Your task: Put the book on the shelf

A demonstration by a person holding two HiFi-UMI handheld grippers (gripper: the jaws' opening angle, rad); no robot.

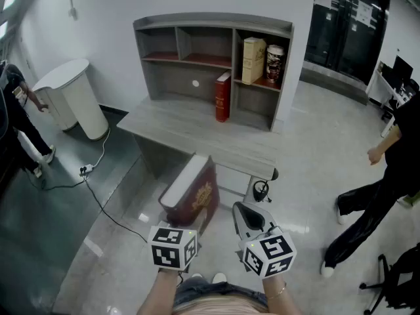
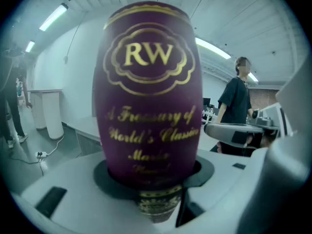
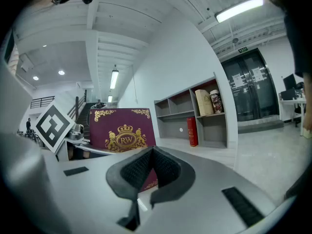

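A maroon book [image 1: 190, 192] with gold "RW" lettering hangs tilted in front of the grey desk [image 1: 197, 133], white page edges turned up. My left gripper [image 1: 186, 231] is shut on its lower end. In the left gripper view the book's spine [image 2: 151, 96] fills the picture between the jaws [image 2: 153, 179]. My right gripper [image 1: 246, 216] is beside the book on its right, shut and holding nothing. In the right gripper view its pads meet [image 3: 151, 172], and the book's cover [image 3: 122, 130] stands just behind them. The grey shelf unit [image 1: 210, 38] stands at the back of the desk.
A red book [image 1: 223, 97] stands upright on the desk under the shelf. A beige box [image 1: 252, 59] and a can [image 1: 274, 63] fill the right upper compartment. A white bin [image 1: 72, 97] and a floor cable [image 1: 98, 195] are at left. One person [image 1: 387, 182] stands at right, another [image 1: 16, 123] at left.
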